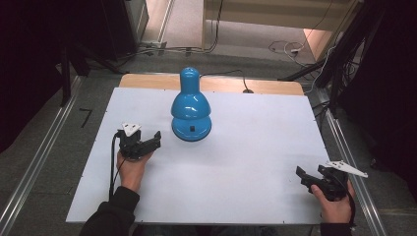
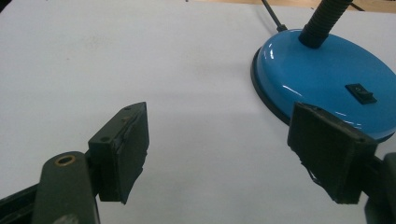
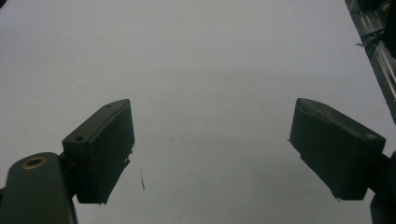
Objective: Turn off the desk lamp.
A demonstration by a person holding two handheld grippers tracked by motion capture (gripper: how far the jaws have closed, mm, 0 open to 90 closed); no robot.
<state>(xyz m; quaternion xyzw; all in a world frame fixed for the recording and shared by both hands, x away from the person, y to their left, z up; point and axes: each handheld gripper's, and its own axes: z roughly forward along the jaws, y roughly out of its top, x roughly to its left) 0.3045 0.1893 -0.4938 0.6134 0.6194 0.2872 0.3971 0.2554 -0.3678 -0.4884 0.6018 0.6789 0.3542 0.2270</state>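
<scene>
I'm holding the left gripper point(image 1: 147, 142) wide open and empty just left of the blue lamp point(image 1: 191, 110) at frame centre, right gripper point(image 1: 311, 178) idling open lower right; nothing grasped yet.

Glossy blue lamp point(image 1: 191, 109) with black switch point(image 2: 360, 92), plain white table point(image 1: 246, 147), black hand-held gripper point(image 1: 147, 143)

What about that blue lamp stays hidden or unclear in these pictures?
- High view: the glossy blue metal desk lamp points its shade down over its base, hiding bulb and neck.
- Left claw view: the top edge cuts off the lamp's black ribbed neck.
- Left claw view: the black rocker switch is too small to read.
</scene>
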